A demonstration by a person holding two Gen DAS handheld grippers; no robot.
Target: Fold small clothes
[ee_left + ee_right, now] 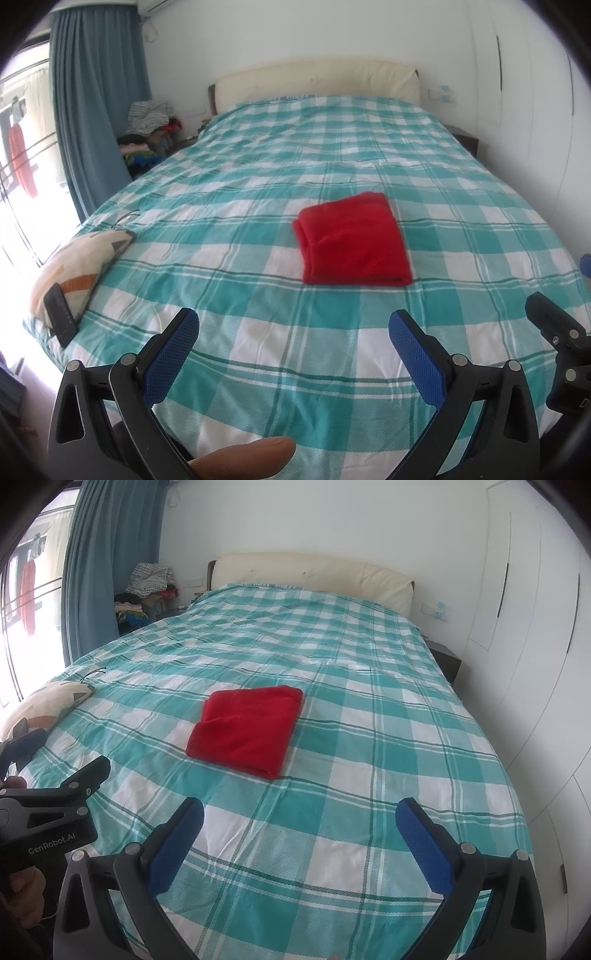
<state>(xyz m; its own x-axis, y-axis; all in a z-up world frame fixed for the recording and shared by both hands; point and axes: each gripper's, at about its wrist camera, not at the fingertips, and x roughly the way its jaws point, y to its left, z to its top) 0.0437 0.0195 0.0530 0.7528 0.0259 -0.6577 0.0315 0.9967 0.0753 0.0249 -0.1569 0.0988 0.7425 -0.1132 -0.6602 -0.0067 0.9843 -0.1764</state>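
A red garment [352, 242] lies folded into a flat rectangle on the teal-and-white checked bedspread [258, 192]; it also shows in the right wrist view [245, 729]. My left gripper [293, 323] is open and empty, held above the bed's near end, well short of the garment. My right gripper [301, 812] is open and empty too, at the near end and to the right of the left one. The left gripper's body [55, 805] shows at the left edge of the right wrist view.
A patterned pillow [79, 266] with a dark phone [61, 319] on it lies at the bed's left edge. A blue curtain [92, 96] and a pile of clothes [147, 125] stand at the back left. White wardrobes [532, 627] line the right side.
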